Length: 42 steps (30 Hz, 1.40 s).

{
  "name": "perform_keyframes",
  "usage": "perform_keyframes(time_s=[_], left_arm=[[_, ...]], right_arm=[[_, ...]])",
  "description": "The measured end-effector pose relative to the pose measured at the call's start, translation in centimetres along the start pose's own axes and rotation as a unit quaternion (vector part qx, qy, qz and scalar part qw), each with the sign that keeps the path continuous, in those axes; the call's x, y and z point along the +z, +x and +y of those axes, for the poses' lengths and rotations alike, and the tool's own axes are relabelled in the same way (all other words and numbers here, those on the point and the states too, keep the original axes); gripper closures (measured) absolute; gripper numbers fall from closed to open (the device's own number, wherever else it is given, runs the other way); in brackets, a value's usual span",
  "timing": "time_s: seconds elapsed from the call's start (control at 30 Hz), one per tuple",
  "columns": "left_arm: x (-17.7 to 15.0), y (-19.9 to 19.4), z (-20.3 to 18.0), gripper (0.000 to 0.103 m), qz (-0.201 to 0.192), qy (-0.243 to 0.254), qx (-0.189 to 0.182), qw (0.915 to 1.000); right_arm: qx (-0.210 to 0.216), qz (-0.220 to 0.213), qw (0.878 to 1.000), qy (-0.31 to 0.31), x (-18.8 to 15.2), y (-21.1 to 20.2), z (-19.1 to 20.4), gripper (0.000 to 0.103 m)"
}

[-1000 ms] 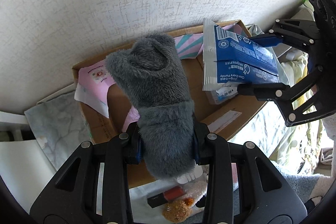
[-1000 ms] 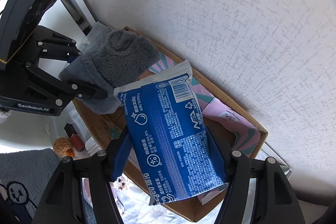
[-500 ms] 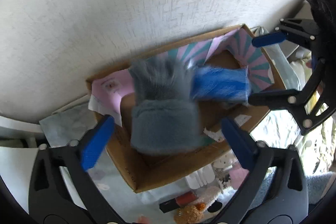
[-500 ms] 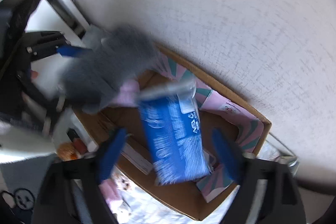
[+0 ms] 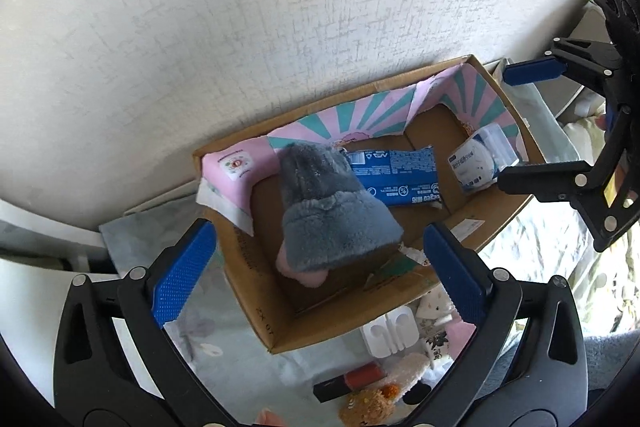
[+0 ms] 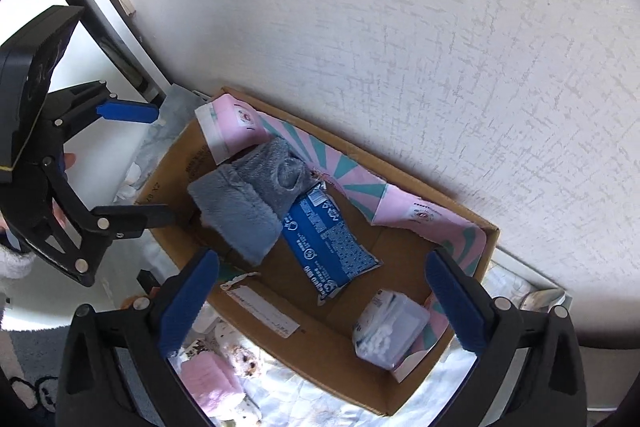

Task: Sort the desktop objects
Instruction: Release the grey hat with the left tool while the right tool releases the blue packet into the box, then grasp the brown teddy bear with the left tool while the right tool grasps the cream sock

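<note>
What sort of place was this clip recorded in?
Probably a room in a home, at a cluttered desk or table against a textured white wall. A reused cardboard box holds a fuzzy grey slipper and a blue packet; small toys and cosmetics lie beside it.

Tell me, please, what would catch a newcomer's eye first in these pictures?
Probably the fluffy grey hat, lying in the open cardboard box against the white wall and partly covering the blue packet. Both grippers, left and right, hang wide open and empty above the box, their jaws having just been opening.
</note>
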State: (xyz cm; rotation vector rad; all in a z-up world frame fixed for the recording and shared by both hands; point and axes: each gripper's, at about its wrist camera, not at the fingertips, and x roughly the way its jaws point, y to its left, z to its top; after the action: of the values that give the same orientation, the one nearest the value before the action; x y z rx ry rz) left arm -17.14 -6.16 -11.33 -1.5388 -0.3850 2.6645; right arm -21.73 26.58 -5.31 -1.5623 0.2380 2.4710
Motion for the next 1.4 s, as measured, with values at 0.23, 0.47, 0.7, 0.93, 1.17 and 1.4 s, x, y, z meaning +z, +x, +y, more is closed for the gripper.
perform_keyframes(time_s=[0.23, 0.47, 0.7, 0.93, 1.17, 1.4], left_arm=[[-0.3, -1.4, 0.1, 0.000, -0.023, -0.020, 0.008, 0.9995], [-0.9, -2.8, 1.2, 0.000, -0.048, -0.072, -0.009, 0.9962], [-2.2, -5.5, 2.4, 0.000, -0.082, -0.106, 0.003, 0.9909], [-5.2, -8.6, 2.0, 0.000, -0.105, -0.117, 0.013, 0.9875], [-9.9, -9.9, 1.1, 0.000, -0.112, -0.137, 0.012, 0.9842], [-14.9, -8.7, -0.6, 0.000, -0.112, -0.147, 0.002, 0.9827]], right_arm=[[-0.023, 0.014, 1.000, -0.009, 0.2, -1.0, 1.3, 0.000], [-0.084, 0.023, 0.996, -0.016, -0.5, -1.8, 2.5, 0.000], [-0.098, 0.007, 0.995, -0.006, -1.8, -3.4, 3.2, 0.000], [-0.087, -0.006, 0.996, 0.021, -3.9, -6.0, 4.3, 0.000], [-0.078, 0.002, 0.996, 0.036, -8.1, -7.2, 6.0, 0.000], [-0.071, 0.014, 0.996, 0.049, -11.7, -5.8, 7.6, 0.000]])
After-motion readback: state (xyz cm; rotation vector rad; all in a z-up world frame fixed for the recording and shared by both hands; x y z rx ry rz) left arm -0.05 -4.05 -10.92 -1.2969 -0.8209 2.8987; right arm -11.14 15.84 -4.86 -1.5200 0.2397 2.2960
